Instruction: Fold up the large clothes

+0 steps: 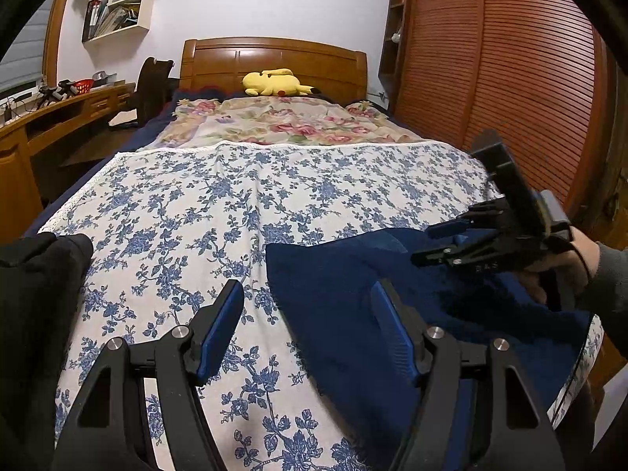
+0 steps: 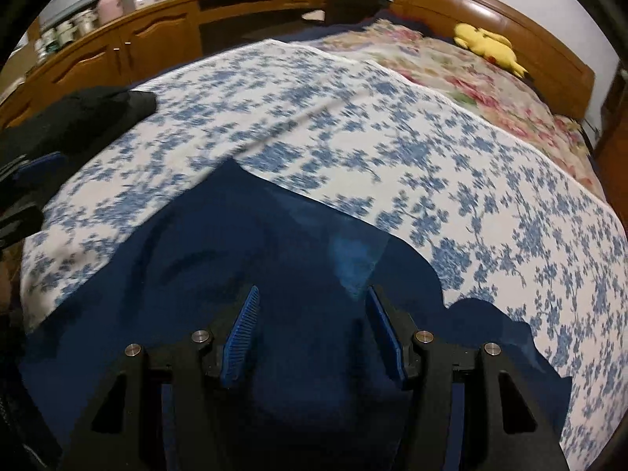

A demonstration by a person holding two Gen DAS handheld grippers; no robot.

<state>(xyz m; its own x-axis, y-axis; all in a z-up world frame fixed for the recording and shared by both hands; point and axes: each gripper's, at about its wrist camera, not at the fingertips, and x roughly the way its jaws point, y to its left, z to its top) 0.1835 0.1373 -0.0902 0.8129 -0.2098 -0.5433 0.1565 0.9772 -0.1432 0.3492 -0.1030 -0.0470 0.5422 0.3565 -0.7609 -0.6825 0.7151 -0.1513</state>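
1 navy garment (image 1: 337, 306), 1 black garment (image 1: 35, 274), 2 gaping grippers

Both views are lit by even, rather dim indoor light with soft shadows. A glare streak sits on the wooden headboard (image 2: 506, 23), far ahead of the jaws. The fisheye lens bends the room and leaves black corners. The right wrist view is motion-blurred across the floral bedspread (image 2: 353, 125) beyond the jaws; the left wrist view is mostly sharp.

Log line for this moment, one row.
left gripper: open, empty | right gripper: open, over navy garment | black garment: bed's left edge
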